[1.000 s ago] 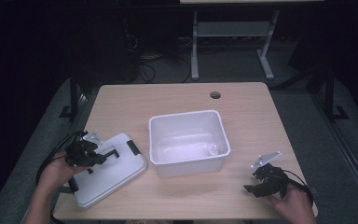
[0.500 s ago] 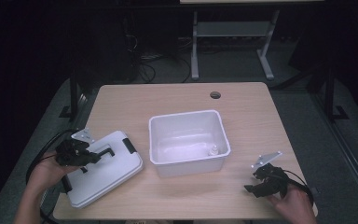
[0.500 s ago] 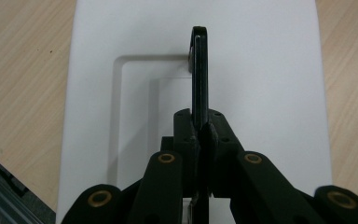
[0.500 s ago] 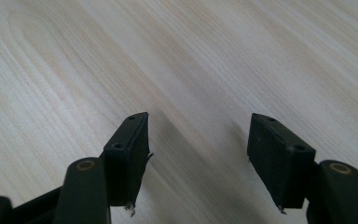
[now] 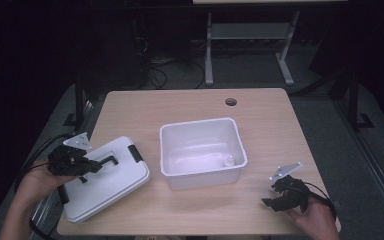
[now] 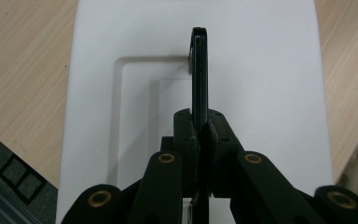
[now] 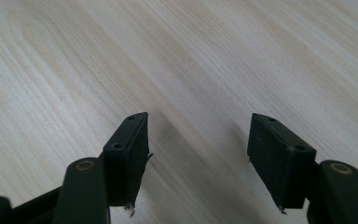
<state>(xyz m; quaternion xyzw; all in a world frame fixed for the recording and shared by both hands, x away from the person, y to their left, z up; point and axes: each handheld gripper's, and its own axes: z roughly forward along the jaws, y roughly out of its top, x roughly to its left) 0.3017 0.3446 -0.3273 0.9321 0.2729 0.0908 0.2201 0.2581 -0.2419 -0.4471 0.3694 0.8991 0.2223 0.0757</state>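
A white lid with a black handle rests at the table's left front, its left end over the edge. My left gripper is shut on that handle. In the left gripper view the jaws pinch the upright handle over the lid, with the left gripper closed tight. An open white bin stands mid-table with a small white object inside. My right gripper hovers near the front right corner, open, with bare wood between the jaws.
The wooden table has a cable hole at the back. A black latch sits on the lid's far edge. Cables trail off the left edge. A metal stand and dark floor lie beyond the table.
My left gripper has moved up and to the left with the handle in it, and the lid has shifted left with it. The right gripper has stayed where it was.
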